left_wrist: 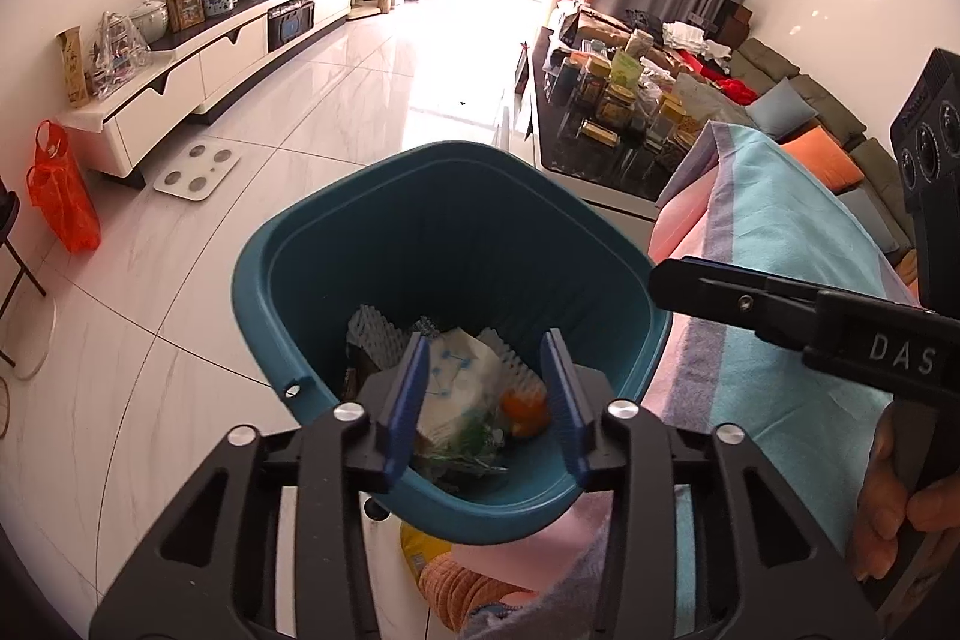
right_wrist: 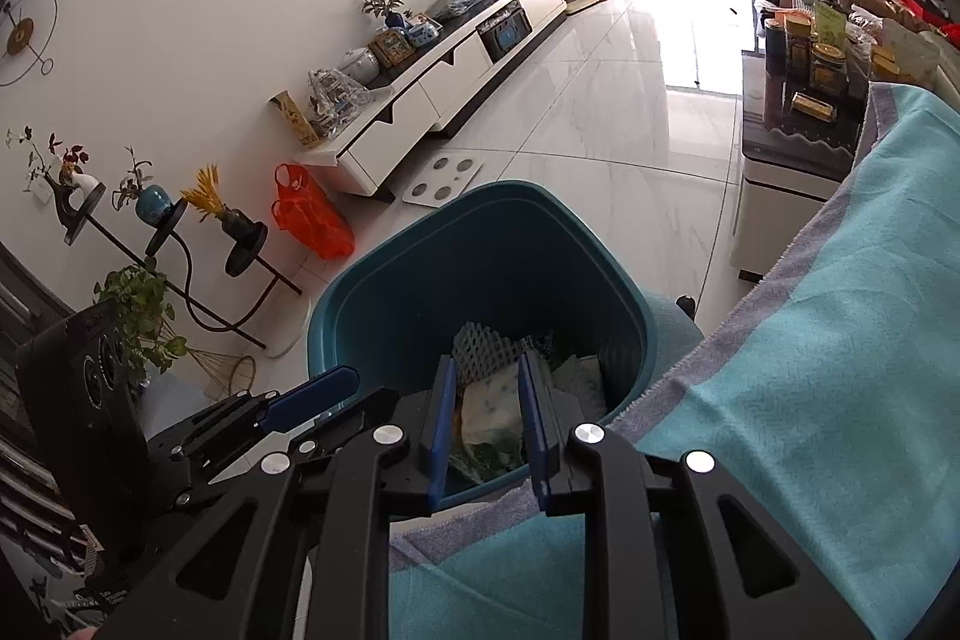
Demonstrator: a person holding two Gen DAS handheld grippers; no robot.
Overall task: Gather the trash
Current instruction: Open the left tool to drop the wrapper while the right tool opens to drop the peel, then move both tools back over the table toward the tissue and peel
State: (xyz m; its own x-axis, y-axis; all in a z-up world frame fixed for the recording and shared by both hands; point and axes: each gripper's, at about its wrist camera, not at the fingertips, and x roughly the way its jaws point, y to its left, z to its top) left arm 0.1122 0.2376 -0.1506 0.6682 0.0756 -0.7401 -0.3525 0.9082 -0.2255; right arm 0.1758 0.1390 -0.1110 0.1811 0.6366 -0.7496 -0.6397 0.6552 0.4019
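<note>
A teal bin stands on the floor against a towel-covered seat. Inside it lie a white foam net, a white packet with blue marks, an orange piece and a green wrapper. My left gripper hangs over the bin's near rim, open, with nothing pressed between its blue pads. My right gripper hovers above the bin with a narrower gap and nothing in it; the packet lies below. From the left wrist the right gripper reaches over the bin's right rim.
A teal and pink striped towel covers the seat on the right. Beyond it stands a dark table crowded with jars. An orange bag, a white scale and a TV cabinet are to the left. A hand holds the right gripper.
</note>
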